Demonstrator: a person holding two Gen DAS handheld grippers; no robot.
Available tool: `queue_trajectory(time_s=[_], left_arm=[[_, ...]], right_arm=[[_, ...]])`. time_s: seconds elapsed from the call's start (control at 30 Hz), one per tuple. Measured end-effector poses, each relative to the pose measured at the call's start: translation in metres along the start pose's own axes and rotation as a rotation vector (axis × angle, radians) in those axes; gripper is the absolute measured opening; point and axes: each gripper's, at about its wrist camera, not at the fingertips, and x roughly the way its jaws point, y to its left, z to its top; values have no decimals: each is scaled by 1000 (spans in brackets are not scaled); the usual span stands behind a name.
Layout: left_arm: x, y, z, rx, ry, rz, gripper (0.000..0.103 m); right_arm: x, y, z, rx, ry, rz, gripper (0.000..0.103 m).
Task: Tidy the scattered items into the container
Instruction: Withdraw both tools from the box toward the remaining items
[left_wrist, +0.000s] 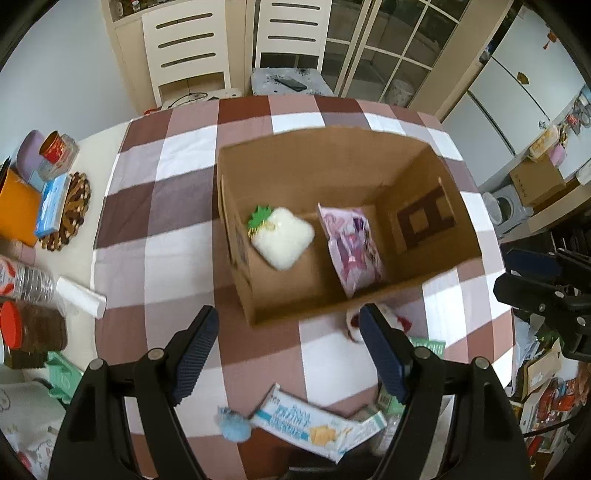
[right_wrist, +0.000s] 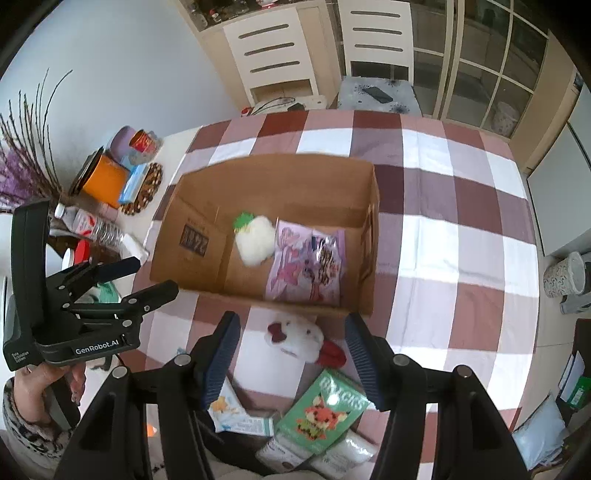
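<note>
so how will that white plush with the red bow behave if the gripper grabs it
The white plush looks fluffy, so it will probably squash between the pads and weigh little. It lies flat on the tablecloth, so it is unlikely to roll; its red end may dangle.

Ahead of my tongs I see a brown cardboard box (right_wrist: 280, 177) on a tablecloth (right_wrist: 443, 236) checked maroon, mauve and white. Inside the box: white fluffy pouch (right_wrist: 255, 240) with a green leaf, pink-purple printed packet (right_wrist: 306, 266). Between my right tongs: white plush (right_wrist: 299, 336) with dark red bow. Just below it: green box (right_wrist: 325, 410) with an orange pixel fox. Tong pads (right_wrist: 221, 354) ribbed dark blue.
</note>
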Motion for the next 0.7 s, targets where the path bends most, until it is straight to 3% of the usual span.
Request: queue_trajectory(time_s=[0.7], left_arm=[[-1,-3,-76,-22,68,5,79]], right_arm=[[10,34,-60,-62,70,14,60]])
